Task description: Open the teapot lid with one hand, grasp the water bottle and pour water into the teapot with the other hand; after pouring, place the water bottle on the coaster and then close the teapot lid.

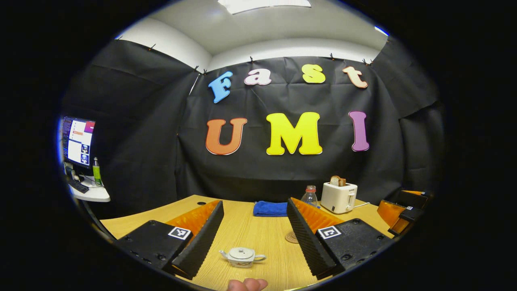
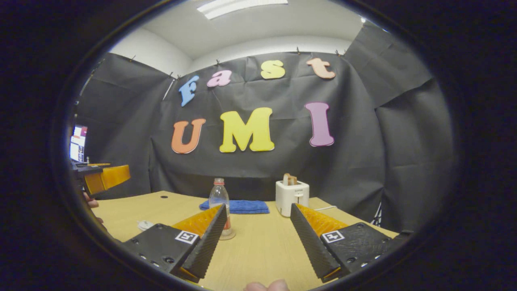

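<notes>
Left gripper view, left tongs: jaws spread wide, holding nothing, hovering above the bench.
Teapot: on the bench between and just ahead of the tong tips, lid on, spout to the left, handle to the right.
Coaster: flat beside the right-hand finger, partly hidden.
Handling, teapot: looks ceramic, so likely brittle and slick; the small lid knob is the place to pinch, gently.
Right gripper view, right tongs: wide open, empty.
Water bottle: upright ahead, partly behind the left-hand finger, cap seemingly off.
Handling, bottle: thin clear plastic, probably light and squashy; grip mid-body, firm but not crushing.
Beyond: blue cloth, toaster.
</notes>
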